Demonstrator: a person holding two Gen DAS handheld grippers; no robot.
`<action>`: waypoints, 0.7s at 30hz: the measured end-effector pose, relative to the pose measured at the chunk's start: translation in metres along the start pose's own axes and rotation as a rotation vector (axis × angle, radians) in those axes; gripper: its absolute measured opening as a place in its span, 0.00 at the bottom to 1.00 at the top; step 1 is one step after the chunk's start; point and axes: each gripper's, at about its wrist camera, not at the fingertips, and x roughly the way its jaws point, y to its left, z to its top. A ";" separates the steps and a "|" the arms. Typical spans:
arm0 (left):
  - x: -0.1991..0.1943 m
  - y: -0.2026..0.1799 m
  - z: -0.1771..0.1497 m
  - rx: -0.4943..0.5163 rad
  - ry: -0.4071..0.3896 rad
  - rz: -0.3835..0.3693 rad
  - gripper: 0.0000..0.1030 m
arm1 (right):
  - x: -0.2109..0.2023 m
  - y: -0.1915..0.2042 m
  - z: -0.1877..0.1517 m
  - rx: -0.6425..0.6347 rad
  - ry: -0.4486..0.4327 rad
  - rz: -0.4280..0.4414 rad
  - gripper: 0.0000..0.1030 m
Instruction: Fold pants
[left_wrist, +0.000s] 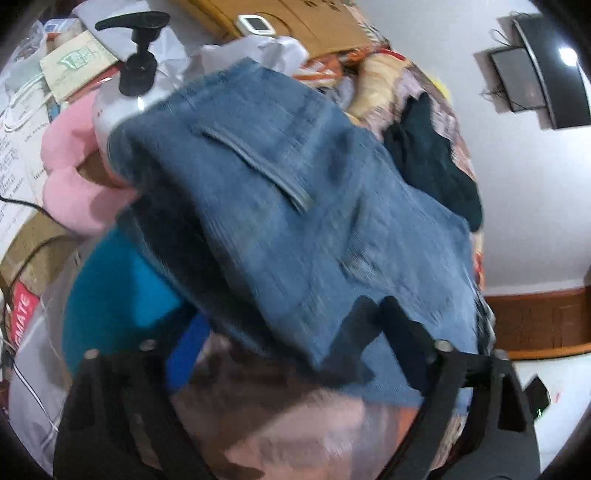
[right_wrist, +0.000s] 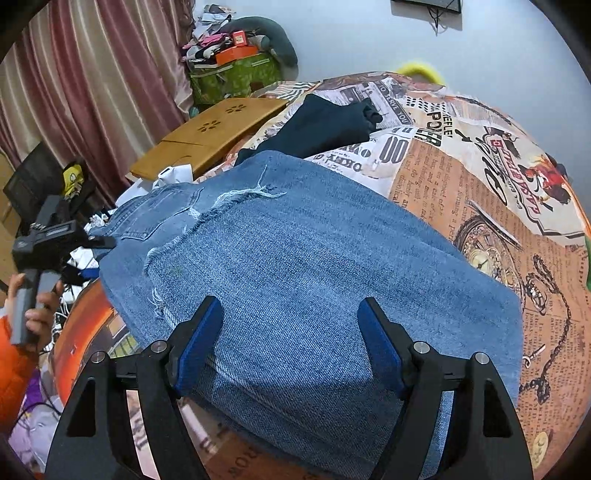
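The blue denim pants (right_wrist: 314, 266) lie folded on the newspaper-print bedspread (right_wrist: 480, 192); frayed hems lie across the upper layer. My right gripper (right_wrist: 291, 332) is open, its blue-padded fingers (right_wrist: 199, 343) spread just over the near folded edge, holding nothing. In the blurred left wrist view the pants (left_wrist: 295, 206) drape over the left finger, so the left gripper (left_wrist: 280, 332) is partly hidden; only its right finger (left_wrist: 402, 328) shows against the denim. The left gripper also shows in the right wrist view (right_wrist: 48, 240), in a hand at the pants' far left edge.
A dark garment (right_wrist: 325, 125) lies on the bedspread beyond the pants. A wooden lap tray (right_wrist: 210, 136) and green box (right_wrist: 236, 77) stand behind. A pump bottle (left_wrist: 129, 88), pink cushion (left_wrist: 70, 184), teal item (left_wrist: 118, 295) and papers crowd the left side.
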 end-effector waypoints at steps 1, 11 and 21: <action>0.002 0.004 0.006 -0.009 -0.004 -0.005 0.76 | 0.000 -0.001 0.000 0.002 -0.001 0.003 0.71; -0.031 -0.012 0.019 0.055 -0.186 -0.003 0.29 | -0.003 -0.003 -0.002 0.024 -0.013 0.019 0.71; -0.117 -0.165 -0.017 0.524 -0.557 0.132 0.25 | -0.062 -0.064 -0.021 0.202 -0.089 -0.078 0.71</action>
